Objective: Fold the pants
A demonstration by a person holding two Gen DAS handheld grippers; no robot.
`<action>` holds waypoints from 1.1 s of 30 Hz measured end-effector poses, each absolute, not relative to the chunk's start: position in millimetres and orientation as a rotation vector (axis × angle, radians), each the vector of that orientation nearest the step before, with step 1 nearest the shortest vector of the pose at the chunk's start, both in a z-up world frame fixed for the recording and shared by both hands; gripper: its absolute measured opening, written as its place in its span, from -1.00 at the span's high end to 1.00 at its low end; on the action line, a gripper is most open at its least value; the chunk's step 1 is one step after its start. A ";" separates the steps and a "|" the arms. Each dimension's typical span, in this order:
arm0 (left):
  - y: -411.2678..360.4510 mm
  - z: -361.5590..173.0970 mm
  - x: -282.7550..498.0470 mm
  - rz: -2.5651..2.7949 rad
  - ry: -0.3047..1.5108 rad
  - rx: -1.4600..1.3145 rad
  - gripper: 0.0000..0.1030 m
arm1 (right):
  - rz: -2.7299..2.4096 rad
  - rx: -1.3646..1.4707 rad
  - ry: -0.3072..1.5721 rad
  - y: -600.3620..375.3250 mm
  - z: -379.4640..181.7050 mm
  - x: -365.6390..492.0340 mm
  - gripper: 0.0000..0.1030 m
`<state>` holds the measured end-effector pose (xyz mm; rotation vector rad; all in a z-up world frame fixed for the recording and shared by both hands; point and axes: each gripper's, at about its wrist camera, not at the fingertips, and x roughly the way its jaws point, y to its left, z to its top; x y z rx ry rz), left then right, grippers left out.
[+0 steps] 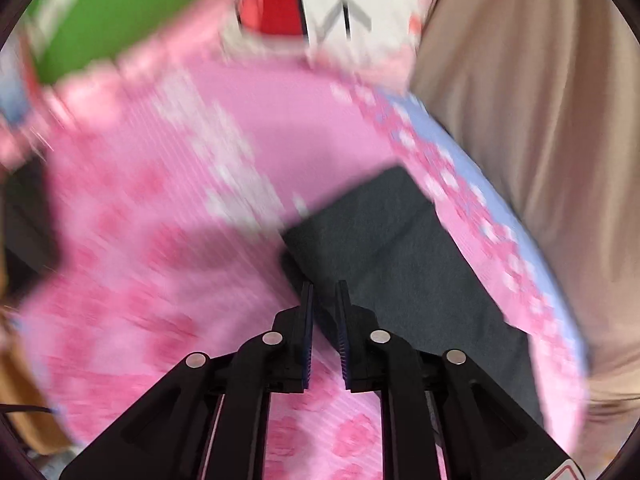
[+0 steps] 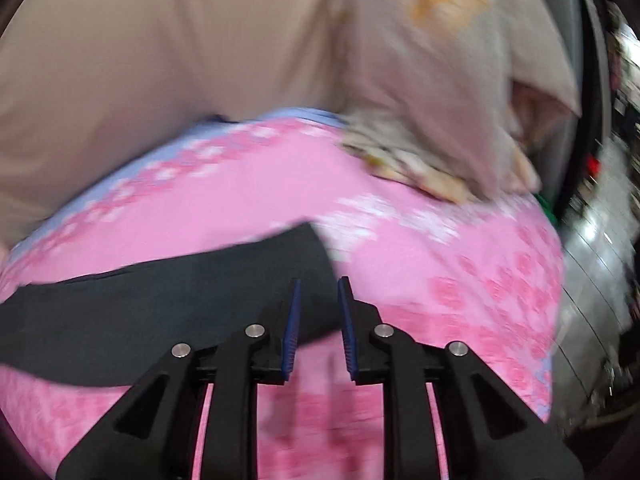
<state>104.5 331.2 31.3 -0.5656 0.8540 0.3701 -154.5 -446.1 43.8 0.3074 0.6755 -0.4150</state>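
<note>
Dark grey pants lie folded flat on a pink flowered bedsheet. In the left wrist view my left gripper hovers over the near left corner of the pants, its jaws slightly apart with nothing between them. In the right wrist view the pants stretch as a dark band from the left edge to the centre. My right gripper is above their right end, jaws slightly apart and empty. Both views are motion-blurred.
A person in beige clothing stands at the far side of the bed, and shows too in the right wrist view. A green object and a red and white object lie beyond. A crumpled cloth lies at the back right.
</note>
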 end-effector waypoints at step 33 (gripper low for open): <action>83.9 -20.3 95.6 -0.142 0.820 -0.043 -0.23 | 0.296 -0.080 0.802 -165.9 14.4 88.7 0.93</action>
